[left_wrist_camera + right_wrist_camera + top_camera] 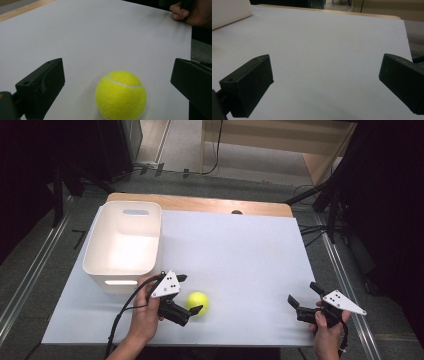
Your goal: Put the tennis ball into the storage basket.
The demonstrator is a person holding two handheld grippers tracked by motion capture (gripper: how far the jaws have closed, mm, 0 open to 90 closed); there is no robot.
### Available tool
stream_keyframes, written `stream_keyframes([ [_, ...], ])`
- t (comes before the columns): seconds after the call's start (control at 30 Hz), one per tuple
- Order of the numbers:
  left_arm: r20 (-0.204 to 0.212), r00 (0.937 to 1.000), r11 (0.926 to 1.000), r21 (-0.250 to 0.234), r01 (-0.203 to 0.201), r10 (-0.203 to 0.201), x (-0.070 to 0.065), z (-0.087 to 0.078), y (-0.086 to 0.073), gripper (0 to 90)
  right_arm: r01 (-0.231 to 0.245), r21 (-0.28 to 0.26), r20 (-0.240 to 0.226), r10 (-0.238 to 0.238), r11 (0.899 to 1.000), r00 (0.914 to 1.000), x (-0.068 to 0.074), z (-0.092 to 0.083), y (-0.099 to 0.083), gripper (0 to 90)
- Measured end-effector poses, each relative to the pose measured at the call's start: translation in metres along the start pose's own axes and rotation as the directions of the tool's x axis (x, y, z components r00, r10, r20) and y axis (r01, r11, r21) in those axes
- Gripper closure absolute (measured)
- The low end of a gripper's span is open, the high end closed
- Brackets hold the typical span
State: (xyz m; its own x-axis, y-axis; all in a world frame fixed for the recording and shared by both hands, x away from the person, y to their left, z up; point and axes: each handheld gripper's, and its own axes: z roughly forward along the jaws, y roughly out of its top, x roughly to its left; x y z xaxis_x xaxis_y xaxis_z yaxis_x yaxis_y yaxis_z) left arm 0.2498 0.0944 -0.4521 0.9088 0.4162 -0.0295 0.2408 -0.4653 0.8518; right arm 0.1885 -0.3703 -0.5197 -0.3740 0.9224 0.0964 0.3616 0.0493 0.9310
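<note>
Your left gripper (pixel 191 294) is wide open with the yellow ball (pixel 198 303) sitting between its two jaws, low on the white sheet (pixel 240 255), at about 6 o'clock on the table. In the left gripper view the ball (pixel 121 95) rests on the sheet with space on both sides, so the jaws are not touching it yet. Nothing is picked up so far. You still need to squeeze the jaws on the ball and lift it. The white tub (pixel 123 245) stands close by at about 10 o'clock from the ball, and it looks empty, so I think the ball is meant to go in there. Your right gripper (pixel 303 296) waits at about 3 o'clock from the ball, well apart, open and holding nothing.
</note>
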Motion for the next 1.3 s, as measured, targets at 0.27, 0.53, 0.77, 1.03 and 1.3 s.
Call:
stream_keyframes([
  [0.27,0.014,0.9999,0.9995,0.031,-0.001,0.000,0.001,0.005,-0.002,0.0,0.001,0.000,0.000,-0.001,1.000,1.0000,0.000,0.000,0.000,0.0],
  [0.53,0.031,0.9995,0.9983,0.058,-0.001,-0.001,0.001,0.011,-0.004,0.0,0.001,0.000,-0.001,-0.001,1.000,1.0000,0.000,0.000,0.000,0.0],
  [0.77,0.047,0.9989,0.9967,0.082,0.000,-0.003,0.001,0.016,-0.007,0.0,0.002,-0.001,-0.002,-0.002,1.000,1.0000,0.000,0.000,0.000,0.0],
  [1.03,0.058,0.9983,0.9946,0.103,0.000,-0.007,0.001,0.021,-0.010,0.0,0.002,0.000,-0.004,-0.002,1.000,1.0000,0.000,0.000,0.000,0.0],
  [1.3,0.071,0.9975,0.9914,0.131,-0.008,-0.002,0.002,0.026,-0.013,0.0,0.002,0.001,-0.004,-0.002,1.000,1.0000,0.000,0.000,0.000,0.0],
])
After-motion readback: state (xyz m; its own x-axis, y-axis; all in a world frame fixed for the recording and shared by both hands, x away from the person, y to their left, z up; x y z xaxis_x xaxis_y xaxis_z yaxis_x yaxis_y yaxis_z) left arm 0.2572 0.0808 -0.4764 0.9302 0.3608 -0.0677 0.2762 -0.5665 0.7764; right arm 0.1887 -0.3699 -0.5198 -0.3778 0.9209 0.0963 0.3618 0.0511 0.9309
